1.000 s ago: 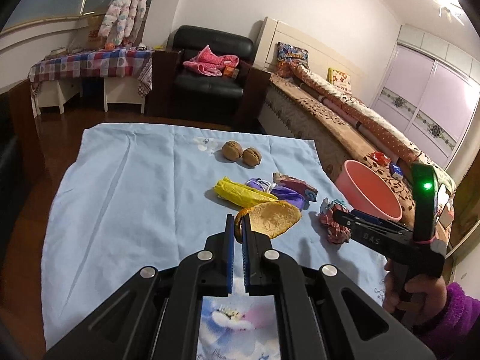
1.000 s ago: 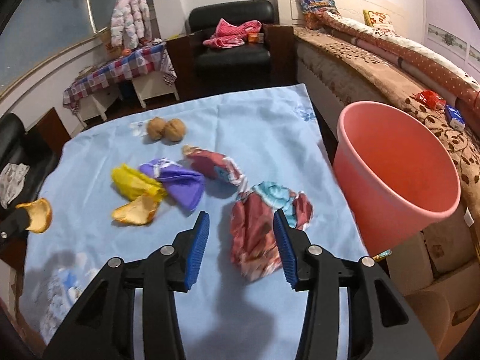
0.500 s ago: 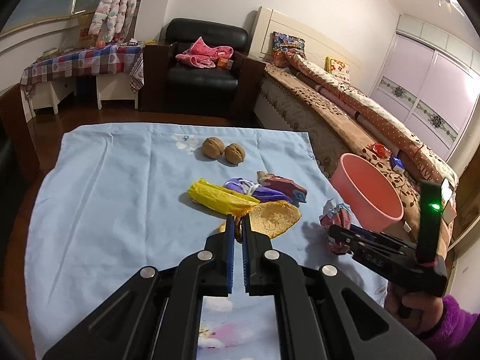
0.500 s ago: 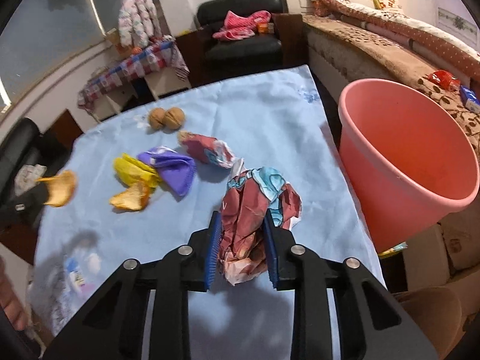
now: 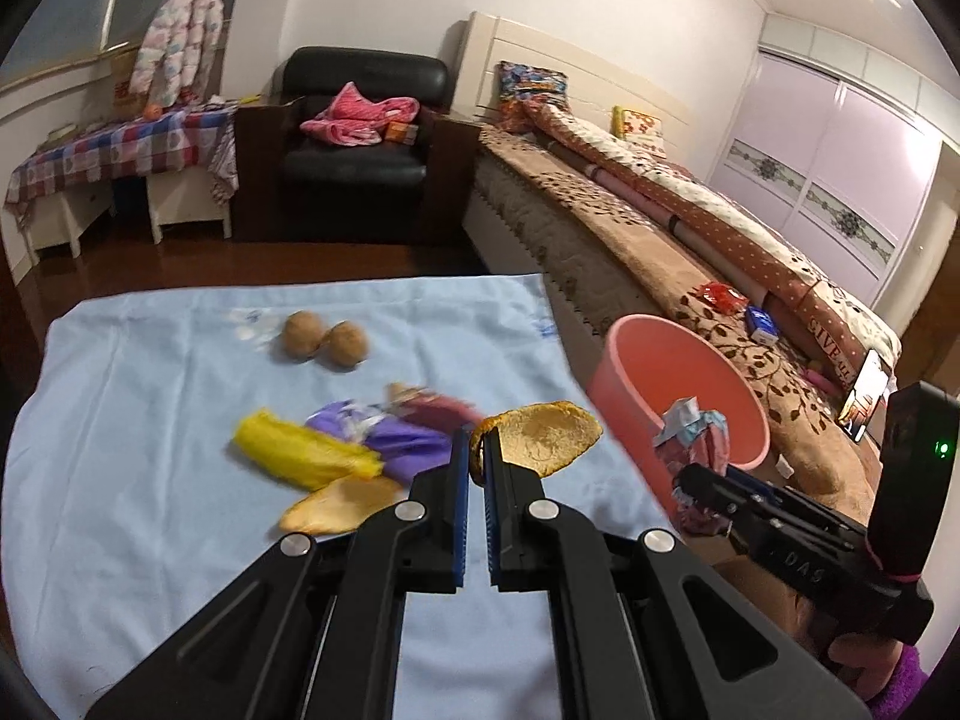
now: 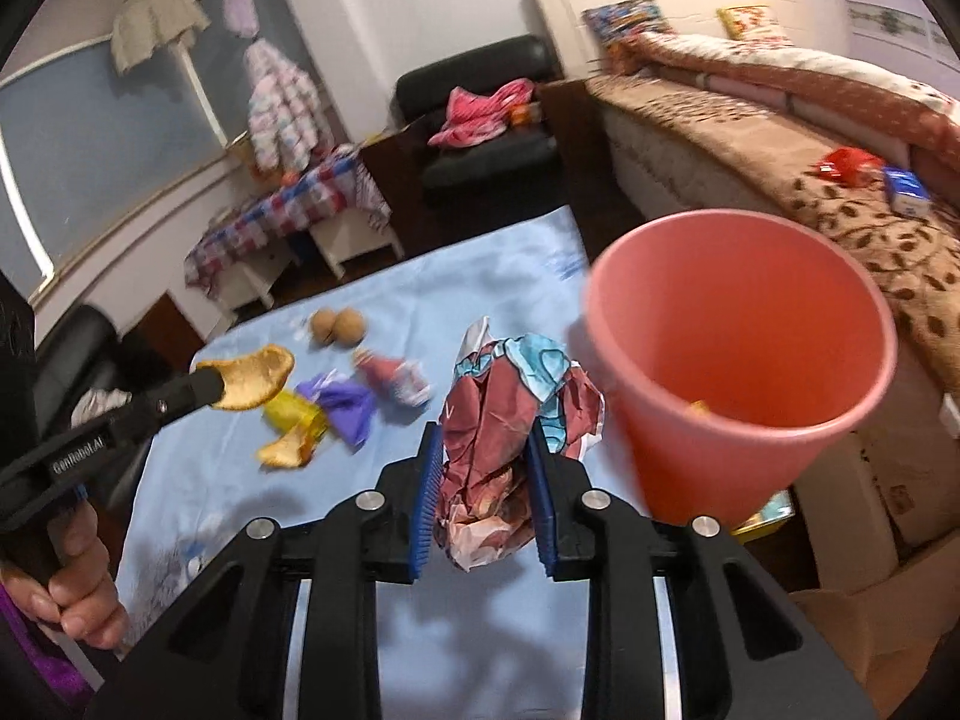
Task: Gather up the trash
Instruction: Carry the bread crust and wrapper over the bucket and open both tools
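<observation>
Left wrist view: the left gripper (image 5: 477, 468), fingers pinched shut on a curled orange peel (image 5: 543, 438), has the round pink plastic bin (image 5: 678, 390) at two o'clock. Right wrist view: the right gripper (image 6: 485, 480) clamps a crumpled red-and-blue wrapper (image 6: 510, 408); the bin's mouth lies at two o'clock, nearer this hand.

right gripper (image 6: 483, 468) closed on crumpled wrapper (image 6: 510, 414) — lifted off cloth, both grippers nearer pink bucket (image 6: 738, 360)
</observation>
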`<state>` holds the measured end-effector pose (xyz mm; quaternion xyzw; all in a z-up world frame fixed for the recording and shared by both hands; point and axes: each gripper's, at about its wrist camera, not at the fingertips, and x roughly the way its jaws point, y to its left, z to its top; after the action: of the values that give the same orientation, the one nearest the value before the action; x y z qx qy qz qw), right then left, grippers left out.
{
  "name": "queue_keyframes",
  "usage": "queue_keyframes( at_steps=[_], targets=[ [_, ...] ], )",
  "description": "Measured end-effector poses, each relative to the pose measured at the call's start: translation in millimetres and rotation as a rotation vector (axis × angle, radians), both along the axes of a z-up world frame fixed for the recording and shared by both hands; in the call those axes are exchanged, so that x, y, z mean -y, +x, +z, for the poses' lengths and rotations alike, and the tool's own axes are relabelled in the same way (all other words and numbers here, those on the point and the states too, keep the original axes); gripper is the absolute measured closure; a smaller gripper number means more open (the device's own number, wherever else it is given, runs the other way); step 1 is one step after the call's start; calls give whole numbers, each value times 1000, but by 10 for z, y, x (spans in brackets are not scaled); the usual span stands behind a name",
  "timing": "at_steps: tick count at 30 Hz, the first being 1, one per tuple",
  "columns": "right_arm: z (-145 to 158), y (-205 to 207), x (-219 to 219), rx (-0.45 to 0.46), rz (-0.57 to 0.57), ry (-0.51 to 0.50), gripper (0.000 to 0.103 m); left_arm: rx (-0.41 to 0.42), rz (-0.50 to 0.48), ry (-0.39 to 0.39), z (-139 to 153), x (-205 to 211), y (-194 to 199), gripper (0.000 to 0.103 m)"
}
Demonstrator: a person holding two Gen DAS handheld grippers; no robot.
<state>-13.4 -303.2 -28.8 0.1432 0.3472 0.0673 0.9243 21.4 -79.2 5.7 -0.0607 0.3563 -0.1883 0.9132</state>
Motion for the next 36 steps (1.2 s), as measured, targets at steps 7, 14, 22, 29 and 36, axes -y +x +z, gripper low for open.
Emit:
queue_keyframes(
  at_steps=[7,14,22,29,36],
  targets=[
    [47,58,611,34,-129,22,75,23,-106,8,137,675,183,99],
    [-82,163,964,12,-179,17,75,20,-227,42,71,1416,374,99],
    [-281,258,1194,-28,-195,33,75,-24,-267,94,-172,1900,627,99],
    [-414,378,1296,-51,-203,40,75,-63,-293,133,-408,2117,742,99],
    [-461,383,1304,-55,-216,13,74,-91,-303,140,-515,2187,776,99]
  ],
)
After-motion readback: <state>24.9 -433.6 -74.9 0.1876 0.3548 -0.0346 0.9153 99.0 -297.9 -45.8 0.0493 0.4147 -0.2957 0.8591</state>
